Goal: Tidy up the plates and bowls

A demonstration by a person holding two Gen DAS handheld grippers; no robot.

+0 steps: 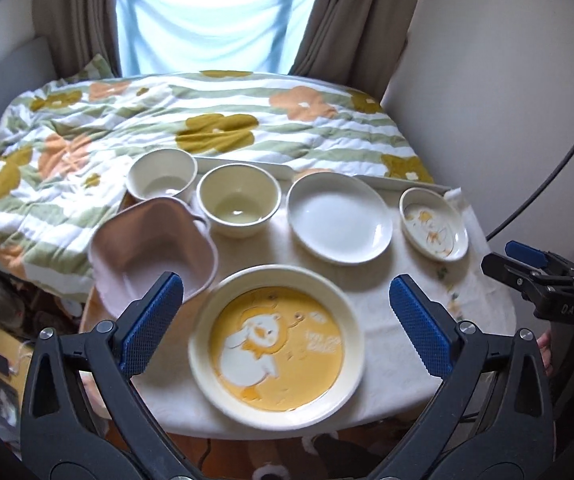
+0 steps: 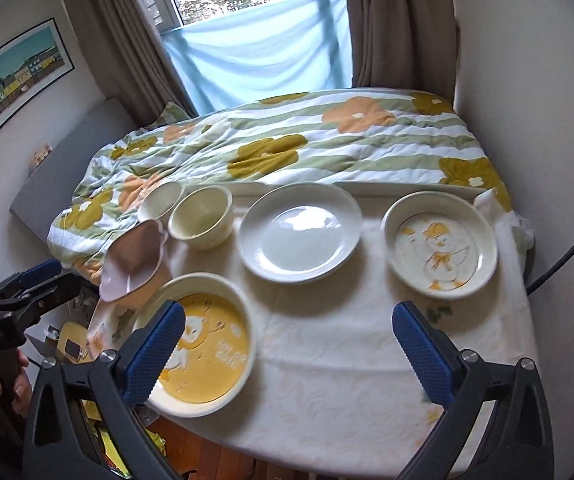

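A yellow duck plate (image 1: 279, 348) (image 2: 203, 340) sits at the table's near edge. Behind it stand a plain white plate (image 1: 339, 216) (image 2: 299, 232), a small white duck plate (image 1: 433, 224) (image 2: 439, 248), a cream bowl (image 1: 239, 204) (image 2: 203, 216), a white bowl (image 1: 162, 178) (image 2: 162, 200) and a tilted pink bowl (image 1: 153, 248) (image 2: 135, 260). My left gripper (image 1: 287, 320) is open and empty, hovering over the yellow duck plate. My right gripper (image 2: 291, 348) is open and empty above the bare cloth, right of that plate.
The table (image 2: 347, 360) has a white cloth. A flowered quilt (image 1: 207, 120) (image 2: 287, 144) lies on the bed behind it. A wall (image 2: 527, 120) is close on the right. Wooden floor (image 2: 215, 456) lies below the near edge.
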